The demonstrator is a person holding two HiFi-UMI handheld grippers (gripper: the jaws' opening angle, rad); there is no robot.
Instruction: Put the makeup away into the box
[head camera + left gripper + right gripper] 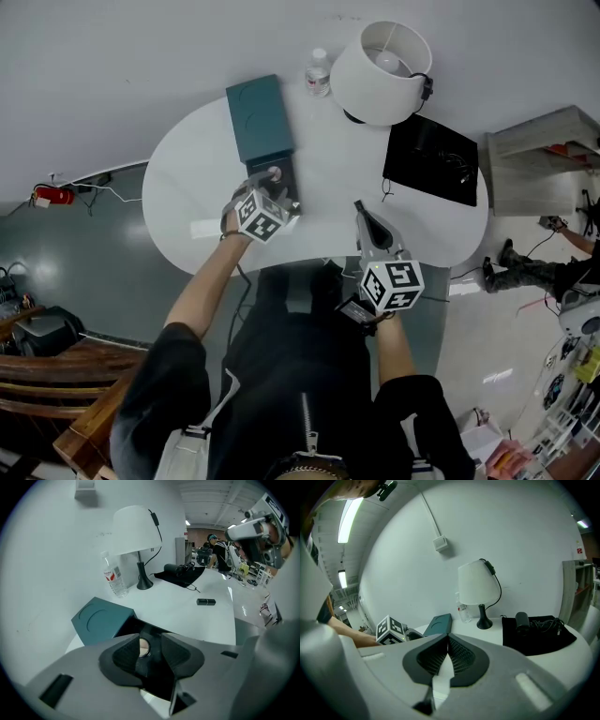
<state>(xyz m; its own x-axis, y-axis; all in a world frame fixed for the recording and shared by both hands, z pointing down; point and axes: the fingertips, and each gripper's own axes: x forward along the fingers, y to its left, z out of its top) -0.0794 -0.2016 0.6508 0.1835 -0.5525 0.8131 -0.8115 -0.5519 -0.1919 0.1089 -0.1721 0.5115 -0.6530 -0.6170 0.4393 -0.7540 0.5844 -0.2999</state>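
A teal box stands on the white table [187, 192] with its lid [255, 114] [101, 618] folded back and its dark inside [286, 171] open to view. My left gripper [275, 185] [151, 641] hovers just over that opening, jaws partly apart. A small round compact [143, 648] with pinkish powder shows in the gap past the tips; it seems to lie in the box and the pads do not press on it. A black lipstick tube [206, 602] lies on the table to the right. My right gripper [359, 208] [448, 638] is shut and holds nothing, pointing across the table.
A white lamp [380, 58] [136, 529] and a water bottle [318, 72] [114, 578] stand at the table's far edge. A black mat [433, 157] [534, 632] with a dark appliance and cable lies at the right. People stand in the background.
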